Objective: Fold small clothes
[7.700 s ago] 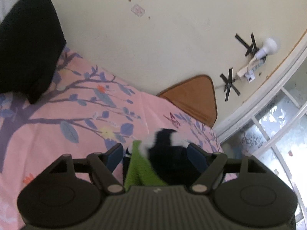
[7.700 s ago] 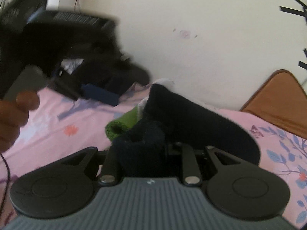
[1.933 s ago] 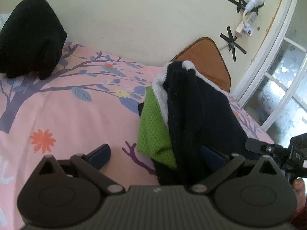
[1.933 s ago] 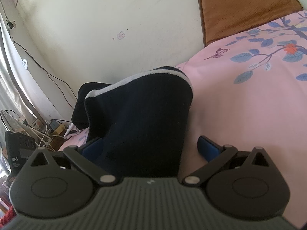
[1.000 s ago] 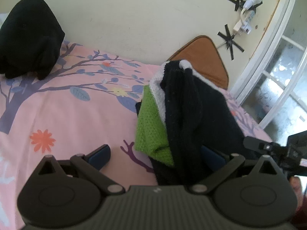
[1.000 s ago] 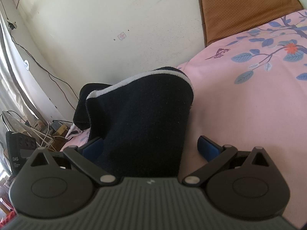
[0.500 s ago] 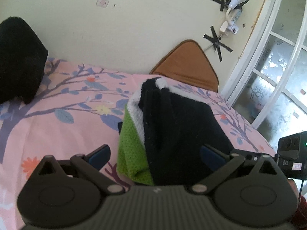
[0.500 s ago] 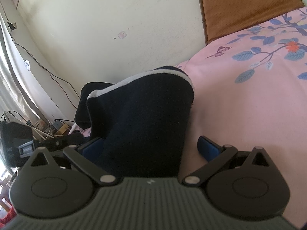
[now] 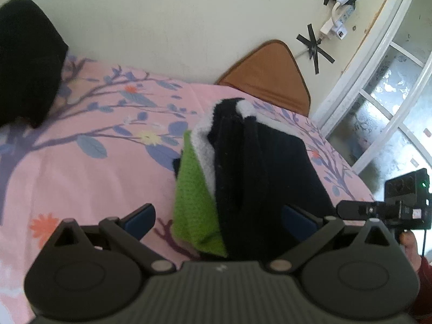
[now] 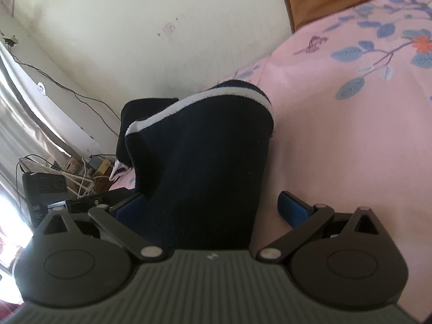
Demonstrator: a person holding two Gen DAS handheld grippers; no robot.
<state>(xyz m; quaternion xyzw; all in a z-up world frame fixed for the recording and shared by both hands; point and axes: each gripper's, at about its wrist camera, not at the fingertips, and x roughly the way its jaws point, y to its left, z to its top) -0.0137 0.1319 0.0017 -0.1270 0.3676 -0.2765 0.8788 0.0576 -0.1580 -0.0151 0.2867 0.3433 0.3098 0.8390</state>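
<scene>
Nearest to me in the left wrist view, my left gripper (image 9: 218, 216) stands wide, its two blue pads far apart and holding nothing; one pad sits over bare bedsheet (image 9: 89, 178) and the other is pressed close against dark cloth. Between them lies the task's thing, a small bundle of clothes (image 9: 251, 167) resting on the pink flowered sheet: a dark navy layer on top, a white fleecy edge beneath it, and a green knit piece (image 9: 193, 197) sticking out on the side. In the right wrist view, my right gripper (image 10: 212, 205) is also spread wide and grips nothing, with the navy cloth and its white stripe rising straight up between the pads. I judge the fold is made and the step in hand is settling or tidying the stack. To do it well, I would keep both grippers low and level, press the top layer flat rather than pinch it, and tuck the green edge in line so the layers sit square. Closing on one layer alone could drag the stack apart. Farther off, a black heap (image 9: 27, 56) rests at the sheet's far end, a brown cushion (image 9: 270, 73) leans on the pale wall, and a window (image 9: 391, 102) stands beyond.
</scene>
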